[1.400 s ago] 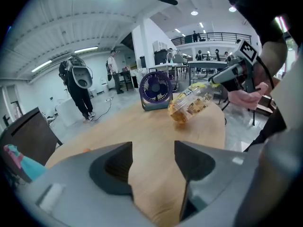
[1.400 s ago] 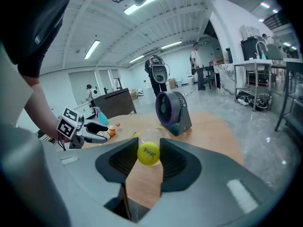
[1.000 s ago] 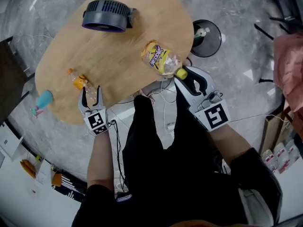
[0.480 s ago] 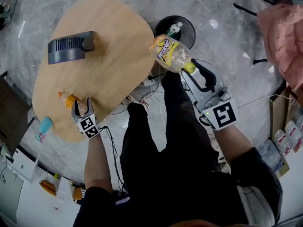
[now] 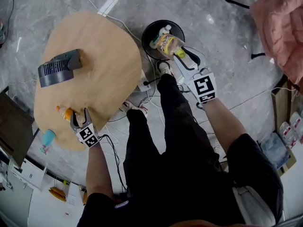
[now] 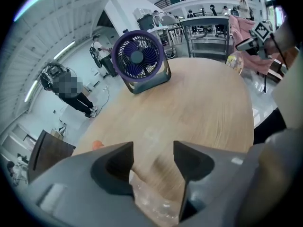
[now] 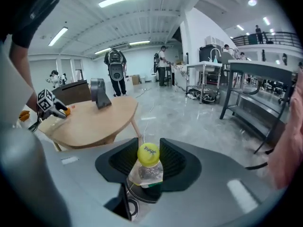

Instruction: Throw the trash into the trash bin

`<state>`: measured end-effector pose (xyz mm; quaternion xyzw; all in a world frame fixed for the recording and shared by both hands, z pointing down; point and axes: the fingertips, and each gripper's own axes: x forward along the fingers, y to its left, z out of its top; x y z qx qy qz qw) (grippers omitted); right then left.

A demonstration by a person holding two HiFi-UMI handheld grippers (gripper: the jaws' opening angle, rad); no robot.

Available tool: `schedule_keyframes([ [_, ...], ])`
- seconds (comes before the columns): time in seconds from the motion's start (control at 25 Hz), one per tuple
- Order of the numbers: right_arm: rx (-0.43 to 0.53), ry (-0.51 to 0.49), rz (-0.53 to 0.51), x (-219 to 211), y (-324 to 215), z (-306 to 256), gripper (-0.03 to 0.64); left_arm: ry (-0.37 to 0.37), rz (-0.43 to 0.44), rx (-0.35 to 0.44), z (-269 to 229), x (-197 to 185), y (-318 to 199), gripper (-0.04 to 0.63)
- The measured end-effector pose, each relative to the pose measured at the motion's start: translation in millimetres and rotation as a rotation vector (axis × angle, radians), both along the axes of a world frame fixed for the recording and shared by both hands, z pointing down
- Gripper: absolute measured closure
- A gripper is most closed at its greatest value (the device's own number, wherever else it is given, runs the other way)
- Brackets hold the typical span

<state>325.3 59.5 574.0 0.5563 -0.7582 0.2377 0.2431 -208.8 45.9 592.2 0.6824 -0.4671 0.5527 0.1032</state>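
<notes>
A pale wooden desk (image 5: 104, 56) stands on grey marble floor (image 5: 227, 41), a fan (image 5: 59, 68) on it; our right tongs (image 5: 180, 56) reach out, clamping the yellow-capped bottle (image 5: 168, 44) over the black trash bin (image 5: 147, 32); our left tongs (image 5: 79, 113), parted, tilt down at the desk's edge.

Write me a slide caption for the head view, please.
Right gripper holds a yellow-capped bottle over the black trash bin.

We've got a dark blue desk fan (image 5: 59, 68) sitting on an oval wooden table (image 5: 106, 46), grey marble-look floor (image 5: 222, 13) all round, pink cloth (image 5: 279, 27) off right, metal racks (image 6: 208, 30) way behind
</notes>
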Motion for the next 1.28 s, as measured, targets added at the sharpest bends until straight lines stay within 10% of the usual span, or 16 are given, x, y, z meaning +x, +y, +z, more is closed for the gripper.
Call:
schedule_keyframes([
  [0.56,-0.302,0.113,-0.237,-54.7,-26.3,198.9,0.446,0.137,0.009,0.097,-12.3,41.6,-8.8,0.319],
  [0.84,-0.264,0.14,-0.29,-67.2,-36.5,209.9,0.445,0.206,0.02,0.108,-6.9,53.7,-5.0,0.319],
  [1.2,-0.539,0.141,-0.034,-1.6,51.9,241.2,0.413,0.282,0.021,0.121,-15.6,65.1,-9.5,0.319],
  [1.28,-0.496,0.159,-0.027,4.7,50.6,232.9,0.322,0.295,0.053,0.132,-19.7,72.9,-10.7,0.319],
])
